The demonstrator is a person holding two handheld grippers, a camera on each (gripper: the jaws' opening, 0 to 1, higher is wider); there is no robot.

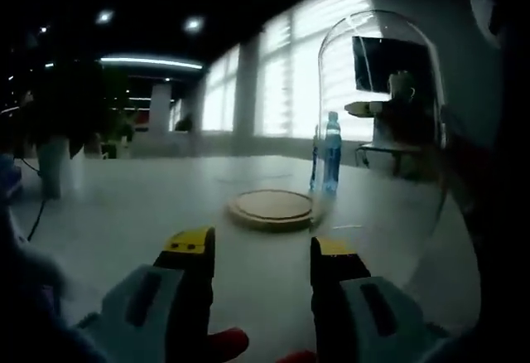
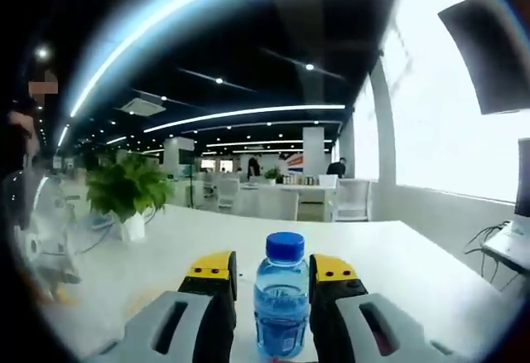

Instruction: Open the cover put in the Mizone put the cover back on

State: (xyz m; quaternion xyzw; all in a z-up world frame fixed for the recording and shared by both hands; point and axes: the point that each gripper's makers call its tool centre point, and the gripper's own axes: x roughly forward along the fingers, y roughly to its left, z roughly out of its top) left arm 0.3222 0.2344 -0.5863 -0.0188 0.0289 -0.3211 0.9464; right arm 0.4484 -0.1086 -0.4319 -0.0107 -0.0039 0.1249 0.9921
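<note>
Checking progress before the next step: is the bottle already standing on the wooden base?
No, the wooden base is bare; the bottle sits between the right gripper jaws.

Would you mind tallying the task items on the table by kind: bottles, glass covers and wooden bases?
Bottles: 1, the Mizone bottle, between the right gripper's fingers.
Glass covers: 1, the glass dome, lifted off beside the base.
Wooden bases: 1, the round wooden base, bare on the table.
Total: 3

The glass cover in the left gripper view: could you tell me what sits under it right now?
Nothing is enclosed: the glass cover is lifted and tilted beside the wooden base, which lies bare on the table. A blue bottle shows through the glass. What holds the cover is hidden.
</note>
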